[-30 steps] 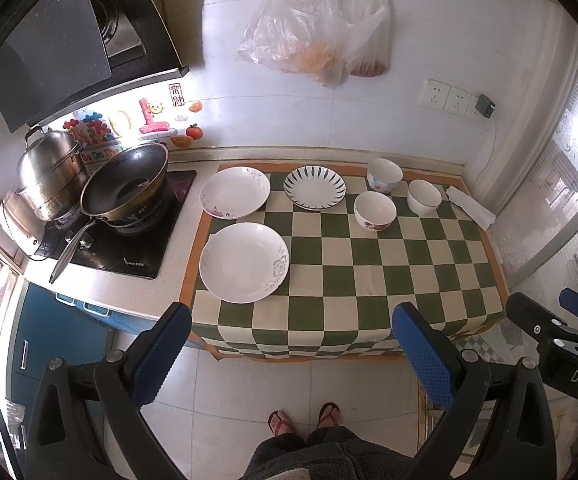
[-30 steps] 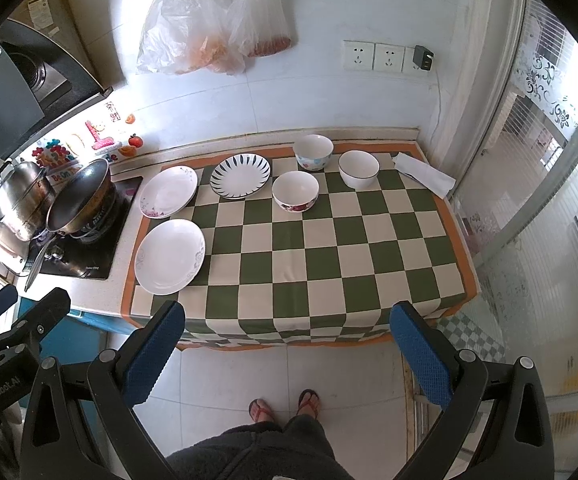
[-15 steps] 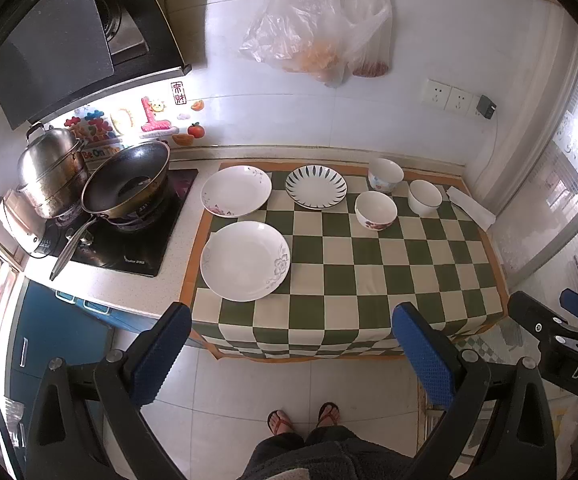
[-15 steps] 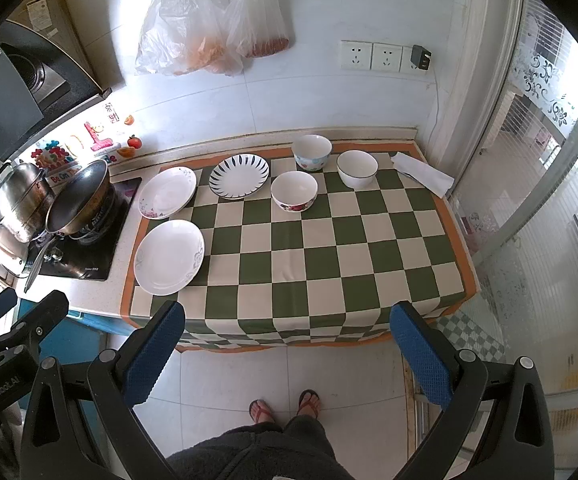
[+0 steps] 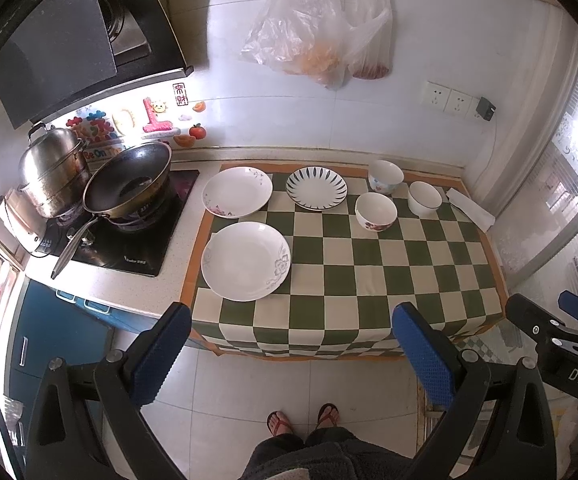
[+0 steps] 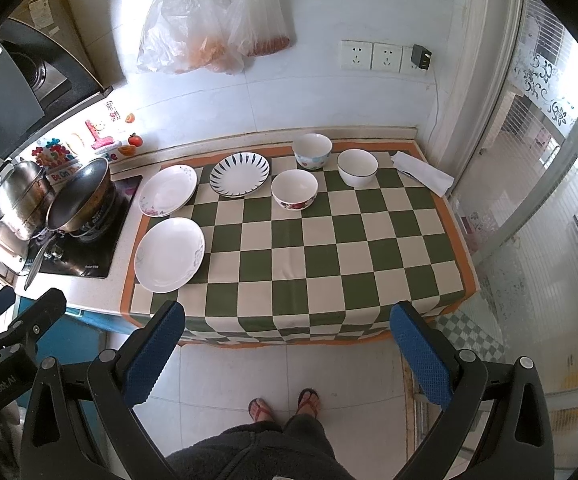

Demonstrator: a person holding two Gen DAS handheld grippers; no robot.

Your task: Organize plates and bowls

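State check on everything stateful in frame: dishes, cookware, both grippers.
Left gripper: open, empty, hovering short of the counter.
Right gripper: open, empty.
Large white plate: flat, empty, unstacked.
Floral plate: flat, empty.
Striped plate: flat, empty.
Floral bowl: upright, empty.
Blue-patterned bowl: upright.
Dark-rimmed bowl: upright, empty.
Wok: on burner, uncovered.
Steel pot: lidded.

Counter [image 5: 101,280] along wall; right part covered by green-and-cream checked cloth [image 5: 369,264]. On cloth, left: large white plate [image 5: 245,261], floral plate [image 5: 237,191] behind it. Back row: striped plate [image 5: 316,188], three bowls [image 5: 376,211] close together, folded paper [image 5: 471,209] at right corner. Left of cloth: black hob [image 5: 121,248] on bare counter
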